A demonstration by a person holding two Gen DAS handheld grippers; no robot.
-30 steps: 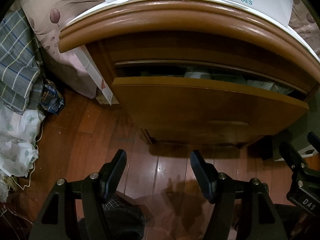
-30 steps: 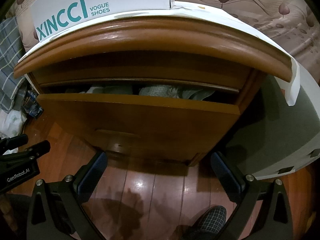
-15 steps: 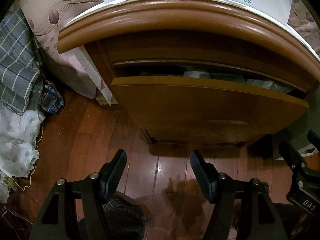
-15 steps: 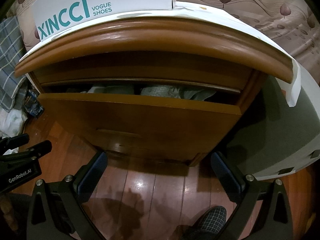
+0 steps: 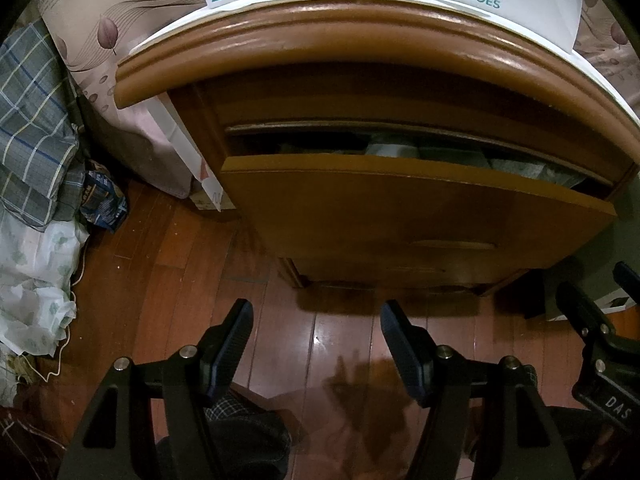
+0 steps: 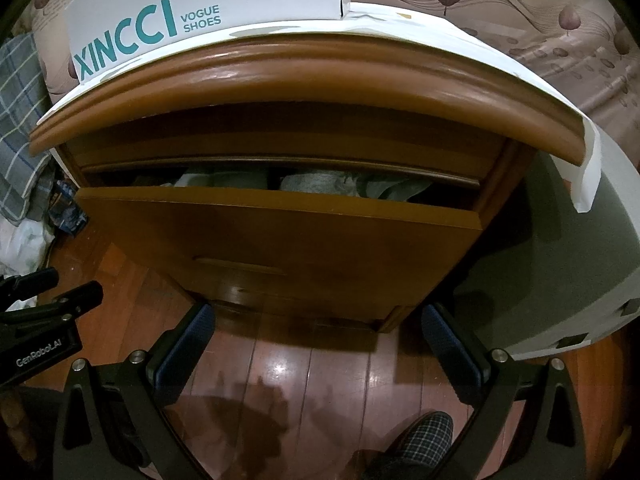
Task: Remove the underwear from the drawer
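Both grippers are held low in front of a wooden nightstand (image 5: 360, 52), angled downward toward the wooden floor (image 5: 168, 264), and neither touches the furniture. The left gripper (image 5: 316, 320) is seen with its jaws parted to a moderate gap, nothing lying between them but bare floorboards. The right gripper (image 6: 318, 322) is spread noticeably wider, and it too holds nothing; only the glossy floor is seen between its pads. In the right wrist view the left gripper appears at the left edge, beside the right one and apart from it. The drawer (image 6: 280, 236) is pulled out only a little, so that a narrow dark slot is left above its front panel. Within that slot pale folded fabric (image 6: 316, 182) is packed, the underwear presumably among it, but which piece is which cannot be told, since most of the contents are hidden behind the panel and under the frame. A white shoe box (image 6: 200, 4) printed in teal stands on the nightstand, its top cut off by the picture edge. A plaid slipper (image 6: 424, 436) on the person's foot is partly seen at the bottom, and rumpled checked cloth (image 5: 32, 120) lies at the far left.
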